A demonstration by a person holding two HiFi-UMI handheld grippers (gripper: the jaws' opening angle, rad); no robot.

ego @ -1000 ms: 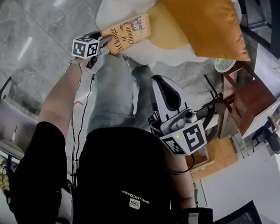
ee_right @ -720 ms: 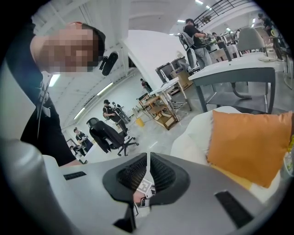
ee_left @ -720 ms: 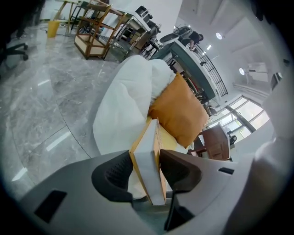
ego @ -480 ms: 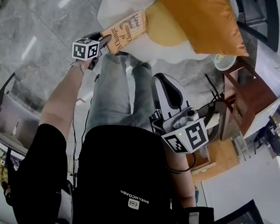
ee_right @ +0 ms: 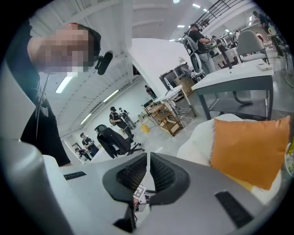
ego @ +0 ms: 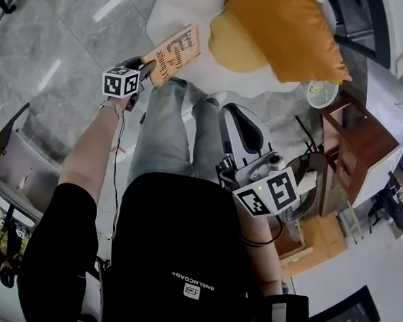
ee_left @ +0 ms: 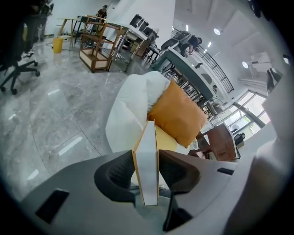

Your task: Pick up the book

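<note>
The left gripper (ego: 146,70) has the book (ego: 173,52) by one end. Its fingers are closing, and the book sits right between them with a black pad pressed on each side. In the left gripper view the book stands on its edge. You see the white pages, with a thin orange cover on both sides.

From the head view the book has an orange-yellow cover with dark writing. The words look like "Change of Climate", but they are small and tilted, so I am not fully sure. The book is up off the seat, in front of the edge of a big white soft chair (ego: 180,9). A yellow cushion (ego: 232,43) and an orange pillow (ego: 291,33) lie on that chair, just beside the book.

The right gripper (ee_right: 148,167) is held in close to the person's body, well apart from the book. Its fingers are together with nothing between them.

The person's black shirt (ego: 183,244) has small white print, too small to read.
</note>
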